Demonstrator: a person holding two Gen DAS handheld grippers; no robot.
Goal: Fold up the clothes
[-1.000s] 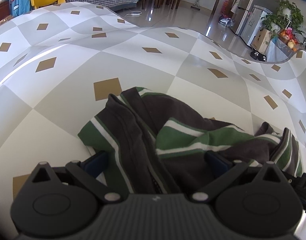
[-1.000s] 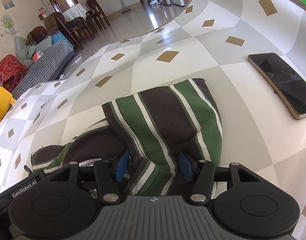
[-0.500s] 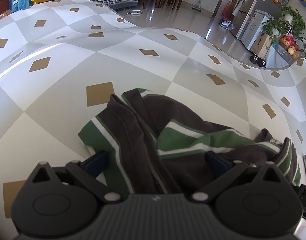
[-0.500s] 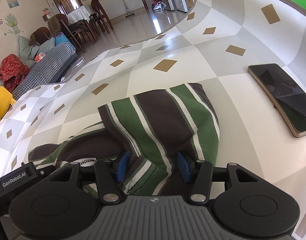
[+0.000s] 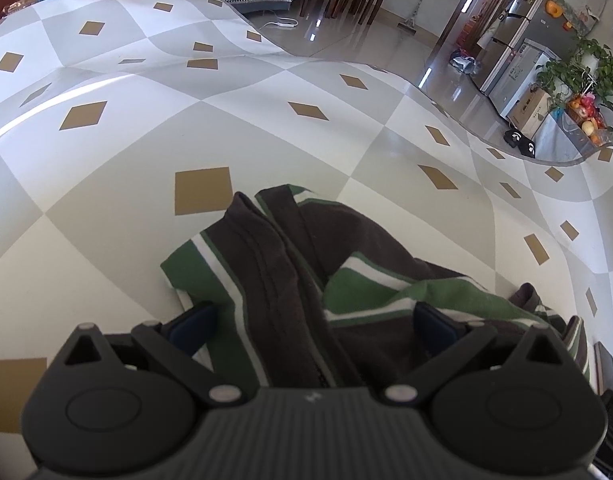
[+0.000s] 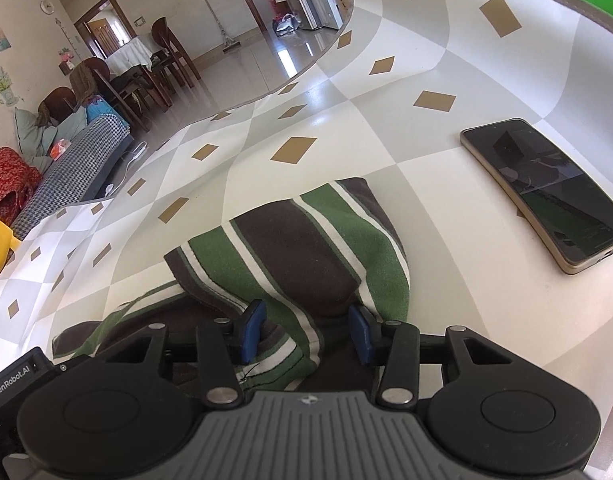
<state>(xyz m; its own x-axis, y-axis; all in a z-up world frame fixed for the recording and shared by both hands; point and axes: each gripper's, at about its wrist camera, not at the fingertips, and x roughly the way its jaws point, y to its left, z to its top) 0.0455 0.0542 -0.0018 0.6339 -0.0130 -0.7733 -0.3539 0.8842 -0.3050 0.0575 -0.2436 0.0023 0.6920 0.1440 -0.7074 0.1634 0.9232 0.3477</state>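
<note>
Green-and-brown striped knit, a garment (image 5: 306, 272), bunched on the checked table cover (image 5: 346, 148). Left wrist view: left gripper (image 5: 314, 320) spread wide, blue pads straddling the zipped front, likely set to take a broad bite of the heap; bare cover beyond the garment's far edge. Right wrist view: right gripper (image 6: 306, 328) parted around a striped fold, cloth between pads, not visibly pinched; phone (image 6: 546, 196) well right of the garment, room tighter there.
</note>
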